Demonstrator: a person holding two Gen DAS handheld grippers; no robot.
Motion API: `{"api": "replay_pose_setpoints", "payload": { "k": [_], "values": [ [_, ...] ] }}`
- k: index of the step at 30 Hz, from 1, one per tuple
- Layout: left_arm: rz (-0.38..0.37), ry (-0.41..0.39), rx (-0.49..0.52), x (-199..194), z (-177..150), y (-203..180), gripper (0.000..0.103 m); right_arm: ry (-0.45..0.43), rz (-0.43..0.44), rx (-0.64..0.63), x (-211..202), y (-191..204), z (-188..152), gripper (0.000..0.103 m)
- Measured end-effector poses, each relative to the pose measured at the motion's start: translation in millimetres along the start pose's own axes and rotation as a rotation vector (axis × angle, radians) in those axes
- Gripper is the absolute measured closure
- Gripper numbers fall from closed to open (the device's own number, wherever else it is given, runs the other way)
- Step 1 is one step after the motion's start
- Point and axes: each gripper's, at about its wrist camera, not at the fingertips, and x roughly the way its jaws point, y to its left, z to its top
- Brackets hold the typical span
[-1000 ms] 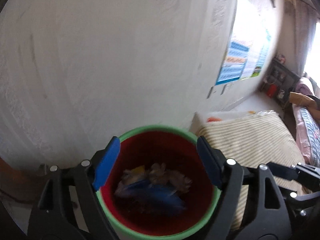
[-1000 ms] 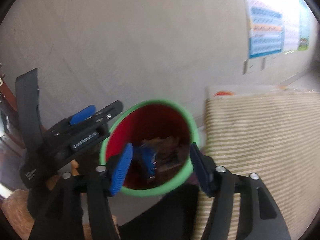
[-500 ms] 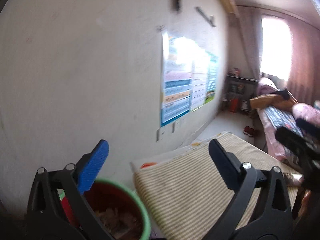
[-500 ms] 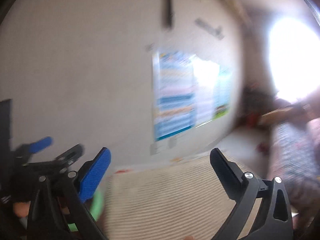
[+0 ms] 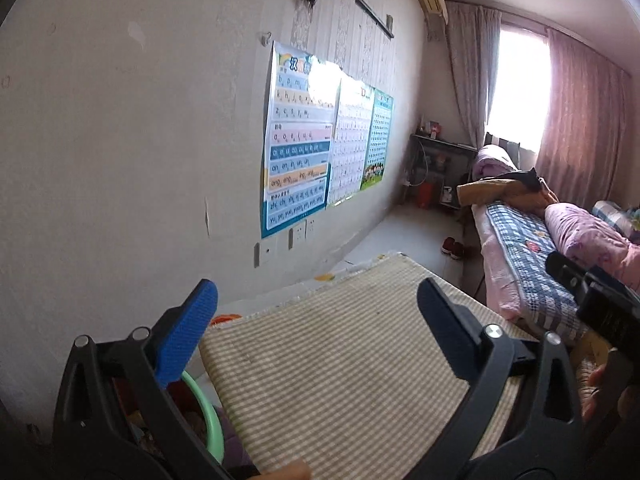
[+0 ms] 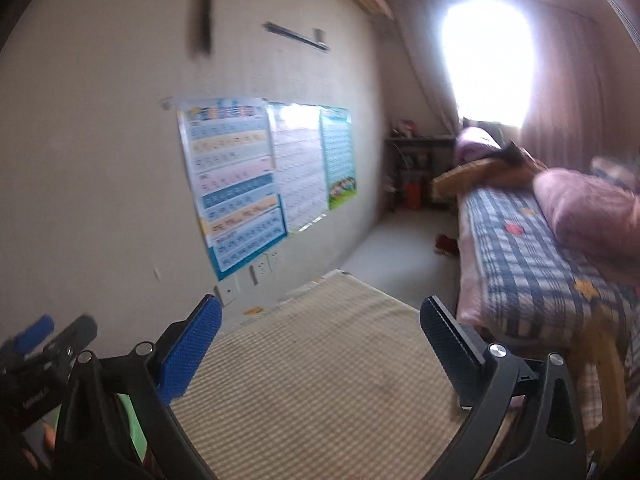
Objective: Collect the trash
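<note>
Green-rimmed bin [image 5: 206,412] sits low left beside the striped mat [image 5: 340,380], trash apparently inside. Left gripper [image 5: 316,312] and right gripper [image 6: 320,326] both spread, empty, having just widened. Risk: swinging back blind, clipping the rim, tipping it.

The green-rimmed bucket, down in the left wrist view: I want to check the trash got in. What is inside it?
Only a sliver of the green-rimmed bucket shows, behind the open left gripper. Brownish scraps lie inside by the rim; the rest is covered by the gripper's body.
</note>
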Motion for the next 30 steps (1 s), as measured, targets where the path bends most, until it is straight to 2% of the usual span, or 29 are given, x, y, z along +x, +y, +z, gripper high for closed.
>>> {"api": "replay_pose_setpoints", "payload": {
  "k": [3,6,19,30],
  "values": [
    [-0.003,0.022,-0.025,3,-3,-1,0.005,0.004,-0.026,0.011,-5,-9,-3,0.007],
    [0.003,0.032,-0.009,3,-6,-4,0.005,0.007,-0.033,0.016,-12,-12,-6,0.007],
    [0.049,0.014,0.013,-1,-10,-3,0.005,0.026,-0.026,0.001,-14,-4,-9,0.007],
    [0.048,0.022,0.008,0,-13,1,0.005,0.055,-0.031,-0.003,-9,-2,-13,0.007]
  ]
}}
